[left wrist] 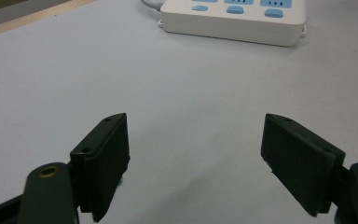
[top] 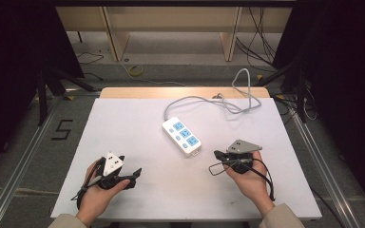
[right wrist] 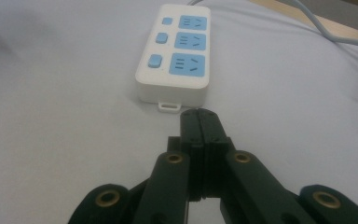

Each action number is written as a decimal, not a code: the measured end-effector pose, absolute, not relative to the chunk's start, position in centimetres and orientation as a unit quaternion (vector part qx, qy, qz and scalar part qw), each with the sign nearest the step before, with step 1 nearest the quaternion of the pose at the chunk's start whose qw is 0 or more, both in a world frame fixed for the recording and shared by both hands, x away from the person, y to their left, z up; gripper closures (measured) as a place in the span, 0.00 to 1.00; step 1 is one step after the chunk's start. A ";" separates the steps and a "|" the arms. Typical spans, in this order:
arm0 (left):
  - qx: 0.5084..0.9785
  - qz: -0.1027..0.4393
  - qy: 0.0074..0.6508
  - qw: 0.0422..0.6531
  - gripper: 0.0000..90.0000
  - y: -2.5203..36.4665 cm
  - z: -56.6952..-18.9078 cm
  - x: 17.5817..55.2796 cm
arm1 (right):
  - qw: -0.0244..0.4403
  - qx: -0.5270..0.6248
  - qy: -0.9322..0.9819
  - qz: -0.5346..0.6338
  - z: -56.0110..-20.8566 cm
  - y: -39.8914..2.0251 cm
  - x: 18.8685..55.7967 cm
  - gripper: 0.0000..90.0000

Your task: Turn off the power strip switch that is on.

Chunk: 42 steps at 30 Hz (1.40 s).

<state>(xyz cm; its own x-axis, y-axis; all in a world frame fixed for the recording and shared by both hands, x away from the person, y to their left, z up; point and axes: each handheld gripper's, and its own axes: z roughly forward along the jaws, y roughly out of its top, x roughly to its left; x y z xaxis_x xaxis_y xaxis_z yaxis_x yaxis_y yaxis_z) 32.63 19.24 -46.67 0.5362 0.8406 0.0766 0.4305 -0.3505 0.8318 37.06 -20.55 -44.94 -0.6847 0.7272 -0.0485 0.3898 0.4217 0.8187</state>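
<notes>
A white power strip (top: 181,136) with three blue sockets and blue switches lies in the middle of the white table (top: 138,118); its grey cable (top: 209,100) runs off to the back right. My left gripper (top: 137,173) rests at the front left, pointing right, with its jaws wide apart and nothing between them (left wrist: 196,158); the power strip (left wrist: 235,18) lies well ahead of it. My right gripper (top: 216,154) is at the front right, pointing left toward the strip's near end. Its jaws are pressed together and empty (right wrist: 199,116), a short way from the power strip (right wrist: 177,51).
The table's wooden back edge (top: 185,92) shows behind the white sheet. Cables (top: 261,42) and a yellow coil (top: 135,70) lie on the floor beyond. Metal rails (top: 28,142) run along both sides of the table.
</notes>
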 end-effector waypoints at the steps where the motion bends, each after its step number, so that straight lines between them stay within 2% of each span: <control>1: 0.781 0.257 0.407 0.398 0.26 19.2 -46.7 32.6 | 0.203 0.341 0.819 0.415 -44.9 -20.5 37.1 1.00; 42: 0.780 0.253 0.408 0.401 0.26 19.2 -46.7 32.6 | 0.202 0.341 0.825 0.403 -43.6 -18.3 40.1 1.00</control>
<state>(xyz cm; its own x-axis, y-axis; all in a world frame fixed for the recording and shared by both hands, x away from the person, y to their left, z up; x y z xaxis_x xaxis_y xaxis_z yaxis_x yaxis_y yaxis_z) 32.61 19.19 -46.70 0.5387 0.8398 0.0672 0.4345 -0.3453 0.8319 40.05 -18.34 -43.56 -0.6853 0.7259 -0.0585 0.3998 0.4421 0.8030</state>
